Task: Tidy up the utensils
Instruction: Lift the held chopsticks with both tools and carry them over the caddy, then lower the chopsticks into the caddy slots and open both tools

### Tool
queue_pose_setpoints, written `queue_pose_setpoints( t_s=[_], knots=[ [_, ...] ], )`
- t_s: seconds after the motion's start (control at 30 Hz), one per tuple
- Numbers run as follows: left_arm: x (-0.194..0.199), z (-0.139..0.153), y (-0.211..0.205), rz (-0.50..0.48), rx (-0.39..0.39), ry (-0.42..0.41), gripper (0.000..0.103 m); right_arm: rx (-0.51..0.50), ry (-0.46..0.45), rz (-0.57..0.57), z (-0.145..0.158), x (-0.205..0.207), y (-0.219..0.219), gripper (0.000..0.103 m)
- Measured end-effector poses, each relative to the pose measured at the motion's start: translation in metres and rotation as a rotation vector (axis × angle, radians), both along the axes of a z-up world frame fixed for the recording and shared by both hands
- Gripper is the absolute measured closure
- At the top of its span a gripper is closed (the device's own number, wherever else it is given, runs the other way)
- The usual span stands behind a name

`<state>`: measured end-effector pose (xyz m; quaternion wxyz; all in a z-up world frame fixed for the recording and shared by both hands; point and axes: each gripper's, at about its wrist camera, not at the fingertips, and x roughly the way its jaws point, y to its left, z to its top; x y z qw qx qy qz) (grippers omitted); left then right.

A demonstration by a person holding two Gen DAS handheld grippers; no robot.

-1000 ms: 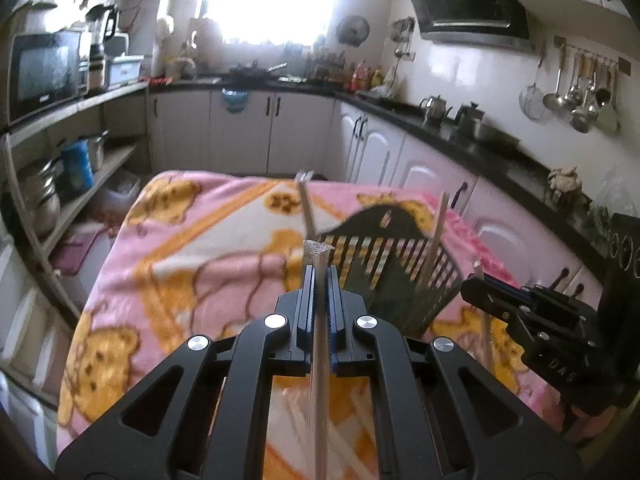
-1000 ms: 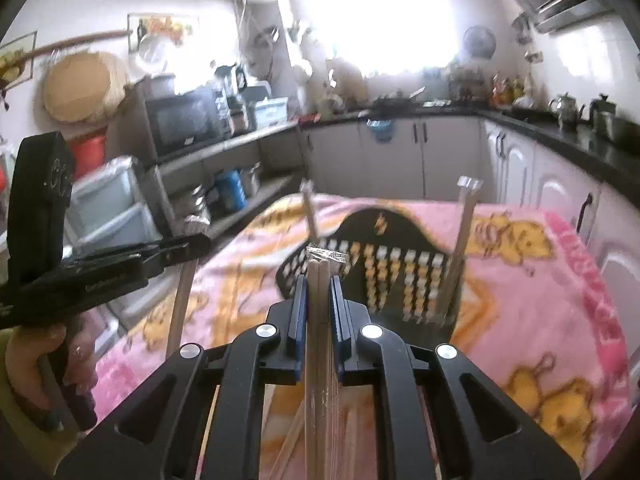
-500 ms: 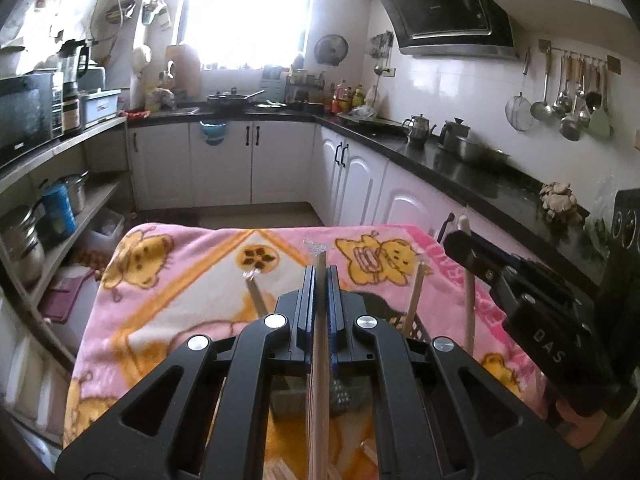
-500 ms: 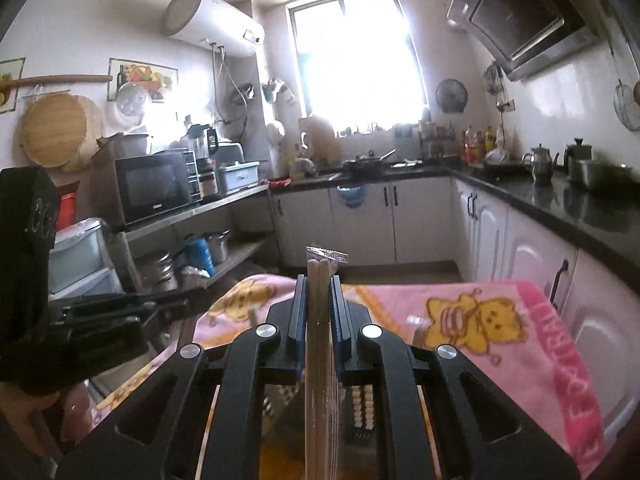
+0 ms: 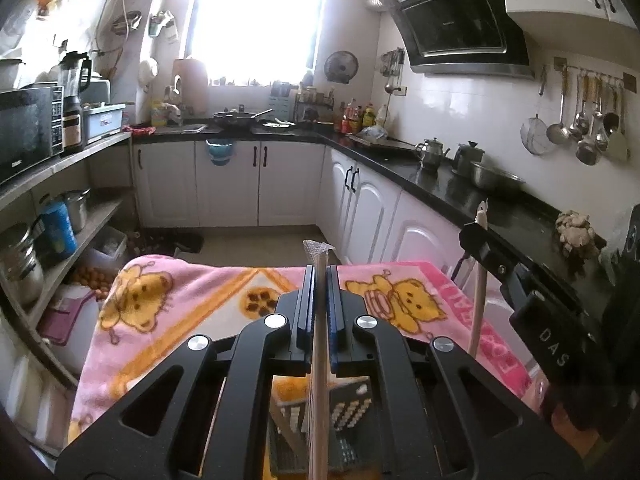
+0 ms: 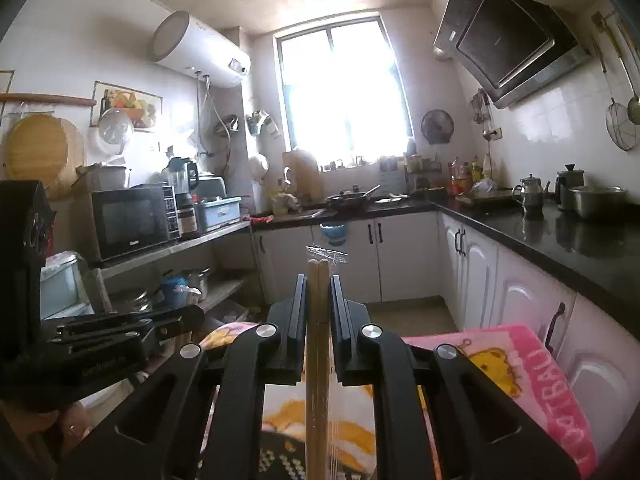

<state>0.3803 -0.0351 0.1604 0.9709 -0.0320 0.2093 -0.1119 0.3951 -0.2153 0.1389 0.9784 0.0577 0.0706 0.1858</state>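
Item, carrying step: left gripper (image 5: 319,280) clamped on one plastic-sleeved wooden chopstick (image 5: 319,364), right gripper (image 6: 318,292) clamped on sleeved wooden chopstick pair (image 6: 318,360), both raised over black slotted utensil basket (image 5: 348,408); next, probably lowering tips into basket.

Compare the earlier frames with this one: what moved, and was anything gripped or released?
Both grippers rose: the black utensil basket, mid-frame a second ago, now sits at the bottom edge of each view, and more of the kitchen shows. Nothing was gripped or released. The left gripper stays shut on its wrapped chopsticks, the right gripper on its wrapped pair. The pink blanket is unchanged.
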Motion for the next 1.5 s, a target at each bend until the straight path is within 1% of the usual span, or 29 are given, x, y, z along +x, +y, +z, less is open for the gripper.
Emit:
queue_pose_setpoints(
  t_s=[0.2,0.37,0.5,0.67,0.87,1.03,1.17,1.3,1.5],
  knots=[
    [0.019,-0.004,-0.001,0.012,-0.002,0.001,0.102,0.005,0.012,-0.019,-0.005,0.02,0.004,0.092],
    [0.031,-0.021,0.0,0.024,-0.026,0.007,0.102,-0.017,0.024,-0.052,-0.02,0.028,0.011,0.092],
    [0.034,-0.034,0.0,0.039,-0.033,-0.009,0.102,-0.037,0.032,-0.092,-0.037,0.028,0.017,0.092],
    [0.033,-0.039,0.0,0.051,-0.051,-0.05,0.102,-0.019,0.043,-0.129,-0.055,0.025,0.017,0.092],
    [0.039,-0.041,-0.001,0.06,-0.079,-0.07,0.102,-0.024,0.02,-0.157,-0.063,0.017,0.018,0.092],
    [0.042,-0.051,-0.007,0.047,-0.066,-0.07,0.102,-0.035,0.025,-0.153,-0.067,0.014,0.017,0.092],
    [0.04,-0.064,-0.004,0.038,-0.077,-0.04,0.102,-0.028,0.05,-0.141,-0.072,0.011,0.01,0.092],
    [0.037,-0.072,-0.001,0.024,-0.072,-0.002,0.102,-0.008,0.076,-0.124,-0.075,0.007,0.003,0.092],
    [0.027,-0.068,0.005,0.011,-0.06,0.019,0.102,-0.004,0.09,-0.109,-0.073,0.0,-0.001,0.092]
  ],
)
